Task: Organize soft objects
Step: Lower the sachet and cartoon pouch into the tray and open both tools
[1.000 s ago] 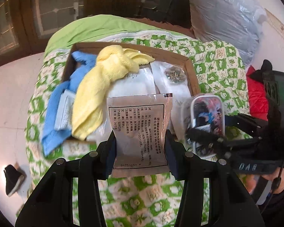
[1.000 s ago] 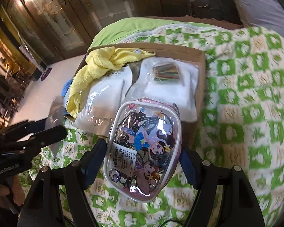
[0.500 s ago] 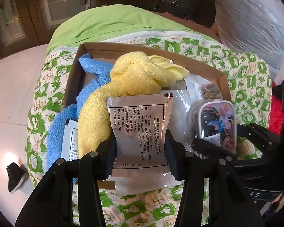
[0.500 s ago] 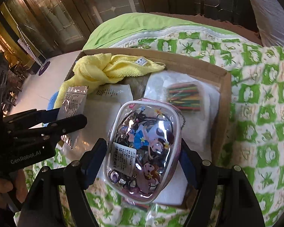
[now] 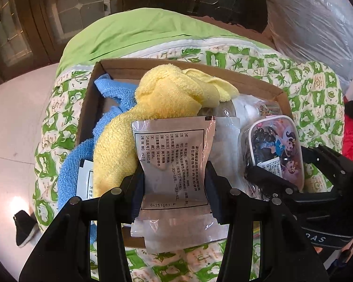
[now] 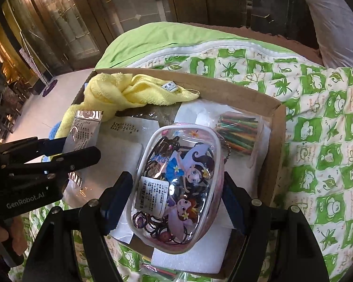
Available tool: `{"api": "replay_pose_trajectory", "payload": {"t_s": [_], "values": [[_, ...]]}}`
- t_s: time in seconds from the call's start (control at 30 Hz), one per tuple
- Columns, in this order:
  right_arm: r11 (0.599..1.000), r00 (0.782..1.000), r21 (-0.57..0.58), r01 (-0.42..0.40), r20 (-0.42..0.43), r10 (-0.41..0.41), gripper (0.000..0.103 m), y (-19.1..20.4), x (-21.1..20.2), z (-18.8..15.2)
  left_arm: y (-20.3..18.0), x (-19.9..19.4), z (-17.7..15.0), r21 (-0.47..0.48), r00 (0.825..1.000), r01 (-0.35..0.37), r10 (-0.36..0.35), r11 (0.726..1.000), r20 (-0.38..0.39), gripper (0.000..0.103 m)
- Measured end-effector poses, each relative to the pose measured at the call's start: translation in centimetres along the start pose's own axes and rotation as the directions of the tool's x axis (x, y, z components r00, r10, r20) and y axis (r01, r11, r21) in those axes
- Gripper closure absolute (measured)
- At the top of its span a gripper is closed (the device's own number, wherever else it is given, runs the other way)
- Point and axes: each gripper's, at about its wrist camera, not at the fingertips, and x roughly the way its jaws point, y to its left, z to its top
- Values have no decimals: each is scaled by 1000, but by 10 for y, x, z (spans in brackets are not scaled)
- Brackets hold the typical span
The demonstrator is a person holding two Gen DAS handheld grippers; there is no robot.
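Note:
My left gripper is shut on a silver foil sachet with printed text and holds it over the cardboard box. My right gripper is shut on a clear cartoon pouch full of hair ties, also over the box. In the box lie a yellow towel, a blue towel, clear plastic packets and a bag of coloured sticks. The sachet and left gripper show at the left of the right wrist view.
The box sits on a green-and-white patterned quilt over a green sheet. A large plastic bag stands at the back right. A dark shoe lies on the pale floor at left.
Both grippers moved forward with their loads, from over the quilt in front of the box to over the box contents. The box now fills more of both views.

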Motion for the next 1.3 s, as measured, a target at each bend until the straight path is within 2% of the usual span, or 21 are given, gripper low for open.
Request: {"api": "replay_pose_trajectory", "payload": {"t_s": [0.47,0.53,0.67,0.83,0.9,1.07,1.1,1.17,1.23,1.3], "values": [[1000,999,8,-25,45,25,26,-4,-11,-11,-1,-2,-2,-1,1000,-17,17,1000,25,55],[1000,998,5,-17,52,17,26,-4,-13,-13,-1,-3,-2,-10,999,-21,21,1000,27,50],[1000,998,6,-22,60,21,25,-3,-18,-19,-5,-3,-5,-5,999,-34,34,999,21,49],[999,997,28,-37,74,35,24,-7,-28,-29,-10,-9,-10,-22,999,-38,38,999,27,44],[999,995,28,-46,94,43,24,-8,-35,-35,-12,-14,-13,-27,999,-43,44,999,33,36],[996,986,66,-54,158,43,22,-13,-59,-57,-23,-42,-27,-16,991,-96,97,995,94,33],[996,985,70,-51,169,39,22,-14,-63,-62,-25,-50,-33,-10,986,-118,119,993,119,33],[996,982,80,-44,184,29,22,-15,-70,-75,-34,-74,-53,12,954,-223,216,975,206,33],[995,982,92,-46,184,29,22,-16,-74,-86,-43,-95,-76,34,896,-355,330,934,295,33],[993,983,106,-49,180,29,21,-16,-78,-98,-47,-112,-101,16,851,-429,398,903,343,30]]}}
